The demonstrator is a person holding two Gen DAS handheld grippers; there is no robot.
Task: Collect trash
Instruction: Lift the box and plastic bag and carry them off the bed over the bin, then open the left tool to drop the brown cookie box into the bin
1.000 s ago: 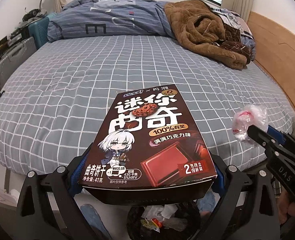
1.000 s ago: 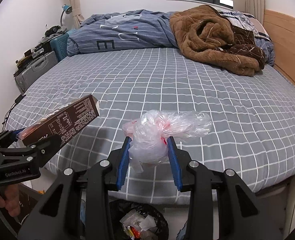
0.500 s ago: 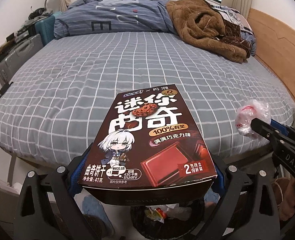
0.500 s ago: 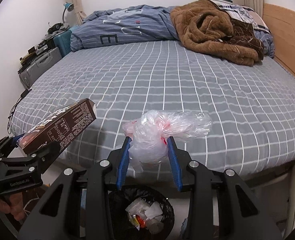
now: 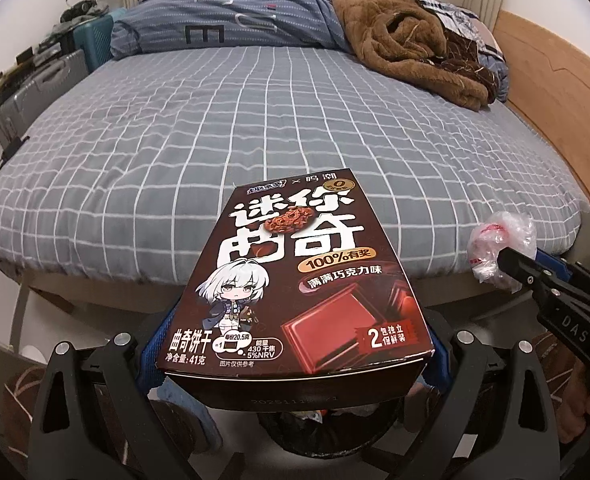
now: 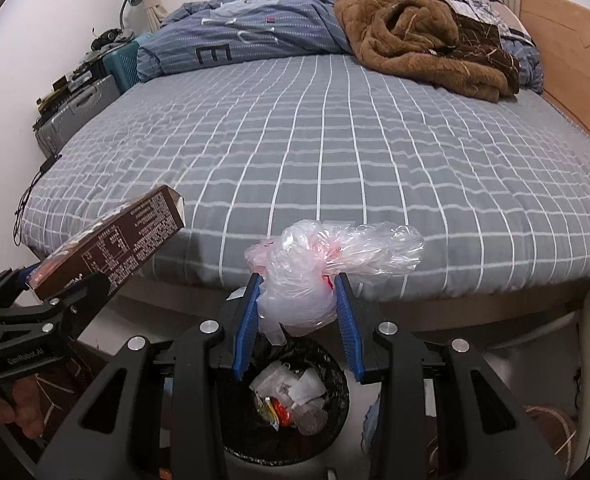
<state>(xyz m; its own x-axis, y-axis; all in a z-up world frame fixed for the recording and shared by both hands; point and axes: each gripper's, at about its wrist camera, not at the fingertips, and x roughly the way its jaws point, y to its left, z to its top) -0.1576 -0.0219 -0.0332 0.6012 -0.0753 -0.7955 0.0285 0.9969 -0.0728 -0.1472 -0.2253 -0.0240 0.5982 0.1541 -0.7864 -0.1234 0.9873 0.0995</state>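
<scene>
The right hand-held gripper (image 6: pixel 298 312) clamps a crumpled plastic bag (image 6: pixel 319 272) above the trash bin (image 6: pixel 335 428).

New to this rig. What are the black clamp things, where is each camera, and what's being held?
There is no robot here. A person carries a hand-held pair of tongs in each hand, and each pair has a fisheye camera looking forward along its two fingers. That is why black arms with blue pads fill the bottom of both views.

The left wrist view shows the left tongs shut on a brown cookie box. At its right edge you see the right tongs from the side.

The right wrist view shows the right tongs shut on a crumpled clear plastic bag. The box shows again at the left.

Ahead lies a bed with a grey checked sheet, a blue duvet and a brown blanket. Below the tongs stands a black bin, already holding wrappers.
</scene>
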